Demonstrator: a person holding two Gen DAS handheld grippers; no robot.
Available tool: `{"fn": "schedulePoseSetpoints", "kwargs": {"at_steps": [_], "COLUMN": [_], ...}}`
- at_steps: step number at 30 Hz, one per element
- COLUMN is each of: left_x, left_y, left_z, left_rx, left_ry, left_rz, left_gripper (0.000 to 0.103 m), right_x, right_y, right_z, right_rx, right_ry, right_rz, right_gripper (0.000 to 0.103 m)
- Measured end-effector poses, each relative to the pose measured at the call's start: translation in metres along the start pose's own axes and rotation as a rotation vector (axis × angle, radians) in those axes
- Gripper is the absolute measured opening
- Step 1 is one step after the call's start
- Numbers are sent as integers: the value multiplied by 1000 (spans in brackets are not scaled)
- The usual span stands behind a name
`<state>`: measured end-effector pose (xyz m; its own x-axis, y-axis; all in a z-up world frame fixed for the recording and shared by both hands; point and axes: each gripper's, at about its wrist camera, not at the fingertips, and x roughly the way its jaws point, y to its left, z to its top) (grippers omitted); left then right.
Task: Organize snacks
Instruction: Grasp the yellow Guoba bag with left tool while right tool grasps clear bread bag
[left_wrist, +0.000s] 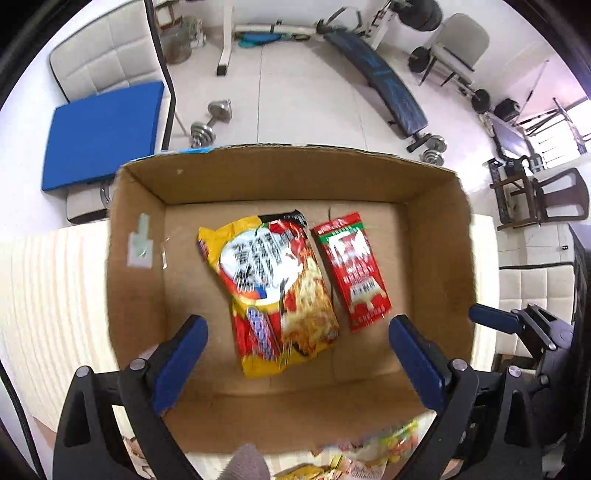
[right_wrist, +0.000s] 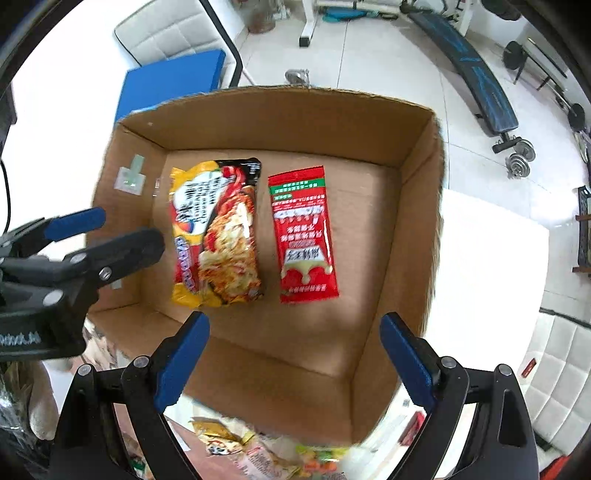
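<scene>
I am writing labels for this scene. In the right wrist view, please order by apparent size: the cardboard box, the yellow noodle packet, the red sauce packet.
1. cardboard box, by far the largest; it holds both packets.
2. yellow noodle packet, wider than the red one.
3. red sauce packet, narrower, similar in length.

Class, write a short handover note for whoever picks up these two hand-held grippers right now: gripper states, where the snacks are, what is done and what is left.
Left hand-held gripper: open, empty, above the near part of the brown cardboard box.
Right hand-held gripper: open, empty, also over the box's near side.
Done: the yellow-and-red noodle packet and the flat red sauce sachet lie side by side on the box floor, noodles on the left, a small gap between them.
Left: the loose colourful snack packets outside the box, by its near wall, are not yet packed.
</scene>
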<state>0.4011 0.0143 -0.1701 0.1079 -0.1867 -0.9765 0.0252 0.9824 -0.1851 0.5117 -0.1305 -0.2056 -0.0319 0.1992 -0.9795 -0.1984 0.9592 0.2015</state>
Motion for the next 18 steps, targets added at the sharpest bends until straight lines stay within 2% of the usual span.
{"fn": "schedulePoseSetpoints", "kwargs": {"at_steps": [1, 3, 5, 8, 9, 11, 13, 16, 18], "left_x": [-7, -20, -32, -37, -38, -32, -19, 8, 26], "left_y": [1, 4, 11, 19, 26, 35, 47, 62, 69], "left_z": [-9, -35, -64, -106, -129, -158, -194, -241, -265], "left_rx": [-2, 1, 7, 2, -8, -21, -49, -119, -161], "left_ry": [-14, -49, -85, -98, -92, -71, -4, 103, 169], "left_rz": [-3, 12, 60, 83, 100, 116, 111, 55, 28], "left_gripper": [101, 101, 101, 101, 101, 101, 100, 100, 100], "right_x": [0, -5, -10, -10, -1, 8, 22, 44, 66], "right_y": [3, 4, 7, 15, 20, 26, 30, 37, 47], "right_z": [1, -19, -40, -83, -93, -124, -153, -196, -221], "right_rx": [8, 22, 33, 34, 37, 45, 31, -9, -93], "right_ry": [-13, -44, -67, -68, -59, -35, -3, 57, 124], "right_rz": [7, 18, 30, 58, 59, 70, 77, 58, 14], "right_gripper": [96, 96, 96, 96, 96, 96, 96, 96, 96]}}
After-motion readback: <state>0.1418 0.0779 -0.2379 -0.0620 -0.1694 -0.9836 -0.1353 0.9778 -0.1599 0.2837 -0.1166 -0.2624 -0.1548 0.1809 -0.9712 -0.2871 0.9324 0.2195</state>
